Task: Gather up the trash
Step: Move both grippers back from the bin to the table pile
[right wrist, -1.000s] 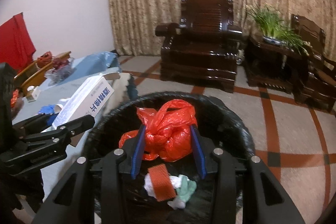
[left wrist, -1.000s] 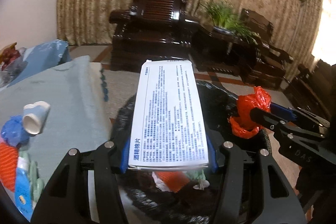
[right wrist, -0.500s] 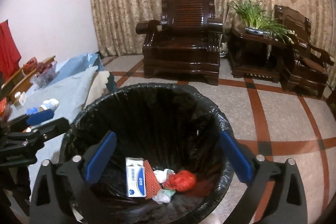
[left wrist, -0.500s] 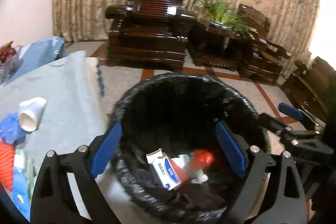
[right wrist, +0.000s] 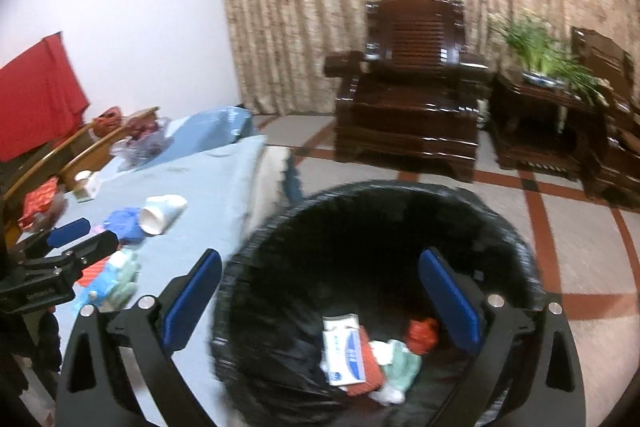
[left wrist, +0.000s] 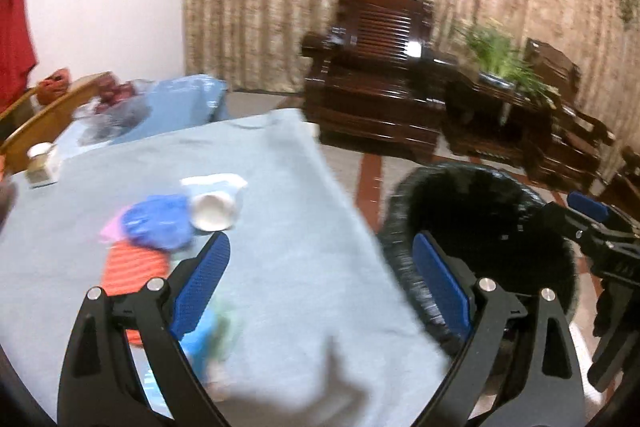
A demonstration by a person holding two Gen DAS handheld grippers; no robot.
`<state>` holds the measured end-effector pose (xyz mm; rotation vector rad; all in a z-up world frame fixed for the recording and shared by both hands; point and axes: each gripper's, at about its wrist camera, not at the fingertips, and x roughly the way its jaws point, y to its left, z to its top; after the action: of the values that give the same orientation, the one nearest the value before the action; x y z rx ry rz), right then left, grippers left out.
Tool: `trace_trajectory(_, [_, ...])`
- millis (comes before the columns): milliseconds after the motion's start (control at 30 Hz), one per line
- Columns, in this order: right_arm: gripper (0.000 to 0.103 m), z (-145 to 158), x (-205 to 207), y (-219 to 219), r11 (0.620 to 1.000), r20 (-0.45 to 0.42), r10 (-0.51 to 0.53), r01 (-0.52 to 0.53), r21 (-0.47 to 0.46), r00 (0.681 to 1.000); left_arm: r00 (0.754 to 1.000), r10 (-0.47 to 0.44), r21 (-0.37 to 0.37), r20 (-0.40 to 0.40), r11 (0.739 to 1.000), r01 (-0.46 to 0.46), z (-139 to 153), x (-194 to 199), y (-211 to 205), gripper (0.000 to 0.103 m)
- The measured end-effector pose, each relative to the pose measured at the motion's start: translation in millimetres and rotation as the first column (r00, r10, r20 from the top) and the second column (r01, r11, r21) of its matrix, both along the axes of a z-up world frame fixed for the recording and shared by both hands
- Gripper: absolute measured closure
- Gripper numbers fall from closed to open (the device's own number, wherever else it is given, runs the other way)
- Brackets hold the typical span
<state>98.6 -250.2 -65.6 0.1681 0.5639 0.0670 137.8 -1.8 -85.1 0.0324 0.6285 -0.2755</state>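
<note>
With both claws spread wide and empty, you are partway through. Your right claw (right wrist: 320,297) hangs over the black-lined bin (right wrist: 520,239), where a white and blue box (right wrist: 344,351), a red bag (right wrist: 420,333) and pale scraps already lie. Your left claw (left wrist: 320,287) points at the blue-covered surface (left wrist: 288,267), where a white cup (left wrist: 212,211), a blue wad (left wrist: 156,223) and an orange piece (left wrist: 132,267) remain to collect.
</note>
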Motion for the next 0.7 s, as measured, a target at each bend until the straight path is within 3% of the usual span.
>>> trace_trajectory(400, [0.006,-2,27,109,0.977,0.003,0.214,-0.213,-0.018,0.977,0.969,0.247,0.053,-0.010,0.968,-0.246,-11,-11,129,0.013])
trace_trajectory(700, [0.007,-28,42,170,0.949,-0.052,0.310,-0.312,-0.033,0.949,0.951,0.300,0.063,-0.077,0.953,-0.295,-40,-5,172,0.013])
